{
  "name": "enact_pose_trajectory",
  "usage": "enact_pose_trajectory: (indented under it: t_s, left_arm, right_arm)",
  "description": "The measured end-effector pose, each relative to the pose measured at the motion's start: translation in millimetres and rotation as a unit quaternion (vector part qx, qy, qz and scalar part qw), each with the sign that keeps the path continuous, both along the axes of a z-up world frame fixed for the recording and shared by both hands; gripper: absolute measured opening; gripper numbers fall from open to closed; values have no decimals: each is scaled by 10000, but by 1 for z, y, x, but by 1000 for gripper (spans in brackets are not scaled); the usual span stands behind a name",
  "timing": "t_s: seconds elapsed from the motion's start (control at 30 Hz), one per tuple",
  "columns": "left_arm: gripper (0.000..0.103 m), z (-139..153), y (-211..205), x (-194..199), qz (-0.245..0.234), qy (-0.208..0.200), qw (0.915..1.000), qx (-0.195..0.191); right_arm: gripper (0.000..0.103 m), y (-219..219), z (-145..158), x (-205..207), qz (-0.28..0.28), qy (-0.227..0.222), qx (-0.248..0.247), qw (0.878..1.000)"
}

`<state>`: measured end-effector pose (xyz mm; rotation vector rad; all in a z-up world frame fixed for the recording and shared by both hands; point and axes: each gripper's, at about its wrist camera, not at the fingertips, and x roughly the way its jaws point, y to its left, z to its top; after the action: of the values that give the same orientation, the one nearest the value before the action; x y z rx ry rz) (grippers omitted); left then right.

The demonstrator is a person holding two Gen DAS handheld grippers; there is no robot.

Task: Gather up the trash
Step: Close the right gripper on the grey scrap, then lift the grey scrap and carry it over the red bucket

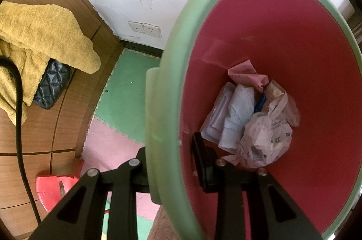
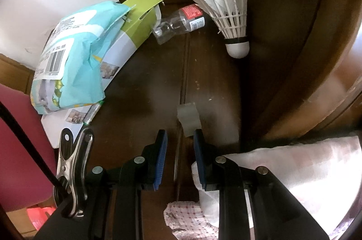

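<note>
A: My left tongs [image 1: 172, 163] pinch the green rim of the bin [image 1: 163, 86], one finger outside and one inside. Nearly closed, gripping tight.

B: What's in the bin?

A: Trash at the bottom: a crumpled plastic bag [image 1: 264, 140], white paper and a pink wrapper [image 1: 246, 76].

B: And the right tongs?

A: My right tongs [image 2: 179, 142] are a little open and hold nothing. They point down at the dark wooden surface [image 2: 140, 86]. A scrap of tape [image 2: 189, 119] lies just past the tips. Farther off are a teal packet [image 2: 74, 54], an empty bottle [image 2: 181, 20] and a shuttlecock [image 2: 228, 13].
</note>
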<state>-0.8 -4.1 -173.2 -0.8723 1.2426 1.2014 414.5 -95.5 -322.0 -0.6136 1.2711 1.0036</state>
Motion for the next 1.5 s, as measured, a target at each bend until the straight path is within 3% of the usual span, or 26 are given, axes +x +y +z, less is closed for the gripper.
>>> enact_pose_trajectory:
  t_s: [0.27,0.43,0.73,1.17,1.5]
  left_arm:
    - [29,0,0,1,2,7,10000,-5]
    - [29,0,0,0,2,13,10000,-5]
    - [29,1,-3,-1,19,15,10000,-7]
    - [30,0,-7,-1,34,40,10000,-6]
    - [30,0,-7,-2,42,41,10000,-5]
  right_arm:
    - [25,2,-4,3,54,-14,-9,10000]
    - [9,-2,-6,3,76,-127,-14,9999]
    - [4,-11,-3,9,-37,-98,142,9998]
    - [4,-30,44,20,-46,-41,668,9977]
    - [4,-45,98,1,47,21,1093,9940]
